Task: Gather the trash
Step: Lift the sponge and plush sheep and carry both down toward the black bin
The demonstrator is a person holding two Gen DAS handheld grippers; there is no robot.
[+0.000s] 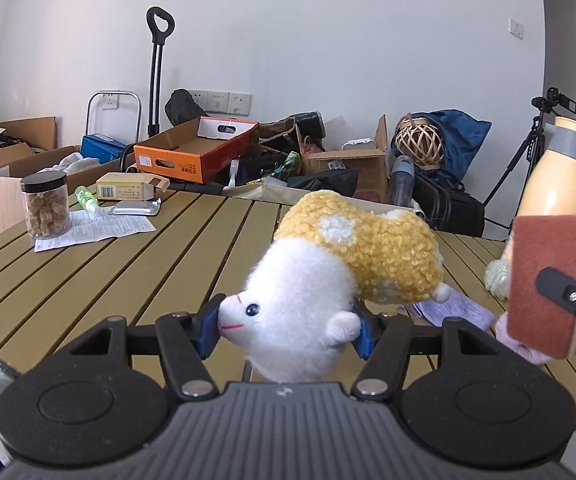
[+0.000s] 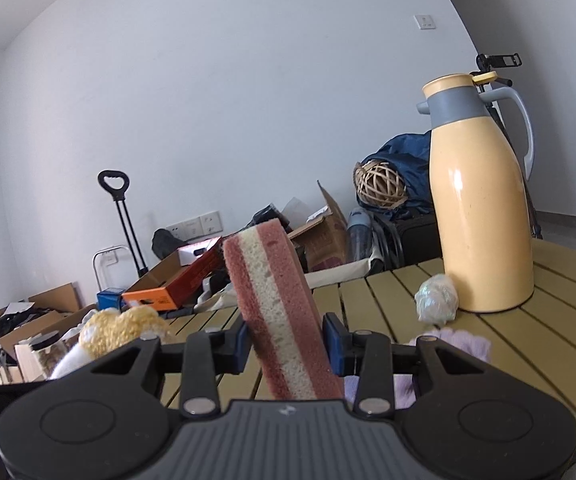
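Note:
My left gripper (image 1: 285, 330) is shut on a plush toy (image 1: 328, 280) with a white head and curly yellow body, held above the slatted table (image 1: 127, 272); its blue pads squeeze the white head. My right gripper (image 2: 290, 346) is shut on a pink and cream sponge (image 2: 279, 304) standing on edge between the pads. The sponge (image 1: 548, 280) also shows at the right of the left wrist view, and the plush toy (image 2: 119, 328) at the left of the right wrist view. A crumpled plastic wad (image 2: 436, 298) lies by the jug, with a lilac cloth (image 2: 460, 342) near it.
A tall yellow thermos jug (image 2: 484, 208) stands on the table's right. At the far left are a jar of brown snacks (image 1: 45, 206), printed paper (image 1: 99, 230), a foil pack (image 1: 135, 208), a small green bottle (image 1: 85, 196) and a carton (image 1: 131, 186). Cardboard boxes and bags crowd the floor behind.

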